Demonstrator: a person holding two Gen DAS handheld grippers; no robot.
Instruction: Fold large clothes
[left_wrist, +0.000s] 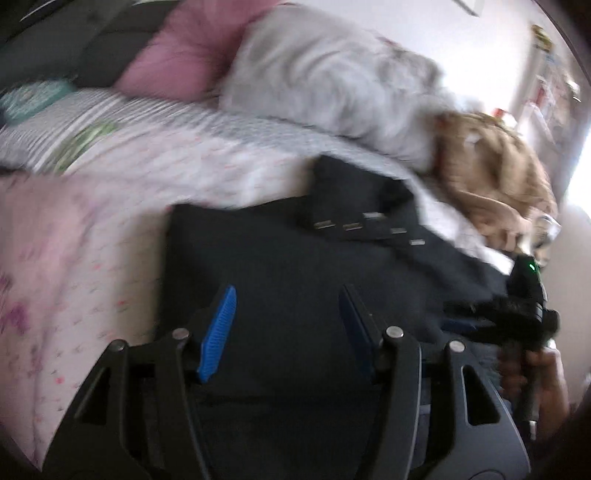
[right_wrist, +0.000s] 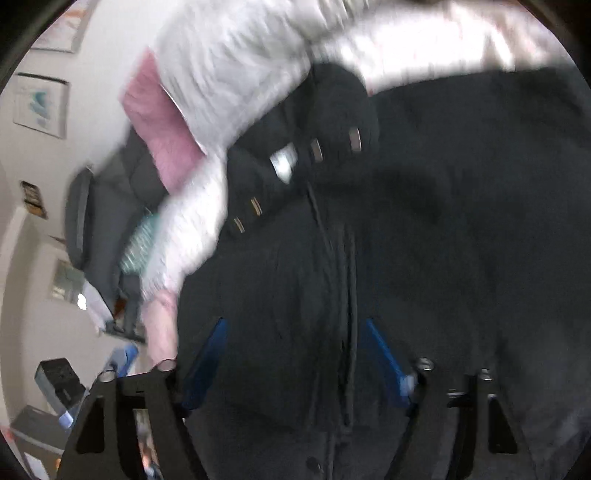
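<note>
Both tongs are spread wide with nothing between their blue pads: your left gripper (left_wrist: 284, 328) hovers over the near part of the dark coat (left_wrist: 295, 266), and your right gripper (right_wrist: 295, 362) hangs above its buttoned front seam. That coat lies flat on the flowered bedspread (left_wrist: 85, 229), its left edge straight and its far corner, with small metal clasps (left_wrist: 354, 225), folded over. To the left of the coat you have a broad stretch of bare bedspread. On the far side, a pink pillow (left_wrist: 181, 48), a grey blanket (left_wrist: 325, 77) and a tan furry throw (left_wrist: 491, 170) crowd close to the coat's far edge. Your right hand's tool shows at the coat's right edge in the left view.
</note>
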